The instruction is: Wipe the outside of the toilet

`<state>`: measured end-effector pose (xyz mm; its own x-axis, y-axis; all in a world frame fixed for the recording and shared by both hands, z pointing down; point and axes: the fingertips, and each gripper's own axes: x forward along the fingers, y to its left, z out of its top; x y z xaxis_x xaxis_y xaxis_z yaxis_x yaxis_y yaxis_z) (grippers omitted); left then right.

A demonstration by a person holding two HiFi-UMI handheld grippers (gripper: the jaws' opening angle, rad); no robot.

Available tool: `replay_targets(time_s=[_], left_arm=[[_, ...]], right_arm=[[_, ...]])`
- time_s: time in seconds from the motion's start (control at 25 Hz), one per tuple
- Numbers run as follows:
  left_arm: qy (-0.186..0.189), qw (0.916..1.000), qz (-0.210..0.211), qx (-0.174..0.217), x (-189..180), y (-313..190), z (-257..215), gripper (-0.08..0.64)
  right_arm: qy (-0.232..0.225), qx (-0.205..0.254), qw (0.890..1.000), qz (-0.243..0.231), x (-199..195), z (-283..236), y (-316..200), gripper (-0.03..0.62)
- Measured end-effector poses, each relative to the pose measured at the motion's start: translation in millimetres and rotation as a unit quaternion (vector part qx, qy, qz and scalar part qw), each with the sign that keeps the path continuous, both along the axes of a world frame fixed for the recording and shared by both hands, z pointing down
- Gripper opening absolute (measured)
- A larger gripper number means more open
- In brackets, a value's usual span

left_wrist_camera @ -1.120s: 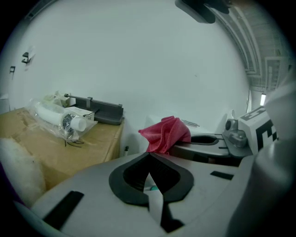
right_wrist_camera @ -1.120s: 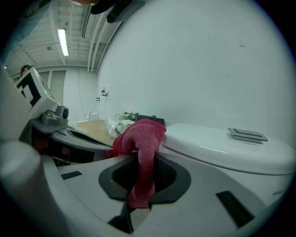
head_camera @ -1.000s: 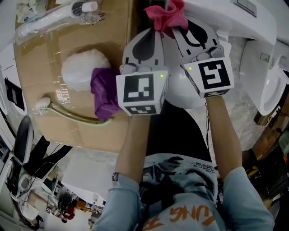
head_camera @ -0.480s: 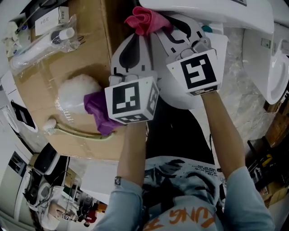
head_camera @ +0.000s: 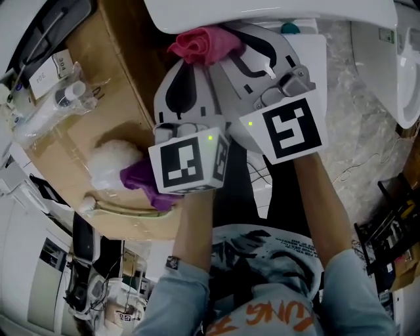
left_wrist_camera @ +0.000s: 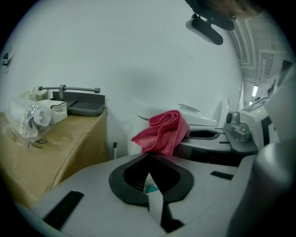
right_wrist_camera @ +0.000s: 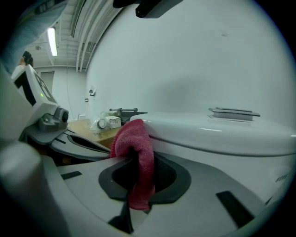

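The right gripper, jaws pinching the pink cloth, is now reaching the toilet's side at upper centre, probably starting the wipe, while the left gripper's jaws are resting together.

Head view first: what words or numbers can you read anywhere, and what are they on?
"30" and then an unclear mark, maybe "304": on the small white box on the cardboard.
"UNG", in orange and cut off: on the person's shirt.
The two cubes: black-and-white square patterns, no words.
Any print on the bagged things: too small to read.
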<state>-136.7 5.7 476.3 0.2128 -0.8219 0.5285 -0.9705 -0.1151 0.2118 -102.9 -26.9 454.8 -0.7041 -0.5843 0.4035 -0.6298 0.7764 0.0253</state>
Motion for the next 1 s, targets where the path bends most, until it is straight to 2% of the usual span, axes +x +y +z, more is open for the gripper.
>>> replay_targets(time_s=[0.16, 0.32, 0.56, 0.8, 1.0], left_arm=[[-0.014, 0.9999, 0.007, -0.002, 20, -3, 4, 0.025], [-0.022, 0.9997, -0.005, 0.004, 36, -11, -5, 0.025], [-0.014, 0.9994, -0.032, 0.008, 67, -13, -14, 0.025], [-0.025, 0.9992, -0.028, 0.008, 101, -13, -11, 0.025], [-0.016, 0.9994, -0.027, 0.013, 128, -19, -15, 0.025]], right_arm=[[0.004, 0.003, 1.0, 0.015, 26, -4, -2, 0.071], [-0.003, 0.002, 1.0, 0.024, 53, -9, -7, 0.071], [-0.021, -0.001, 0.999, 0.039, 95, -16, -16, 0.072], [-0.034, -0.005, 0.998, 0.06, 132, -18, -23, 0.072], [-0.038, -0.01, 0.995, 0.087, 165, -19, -29, 0.072]])
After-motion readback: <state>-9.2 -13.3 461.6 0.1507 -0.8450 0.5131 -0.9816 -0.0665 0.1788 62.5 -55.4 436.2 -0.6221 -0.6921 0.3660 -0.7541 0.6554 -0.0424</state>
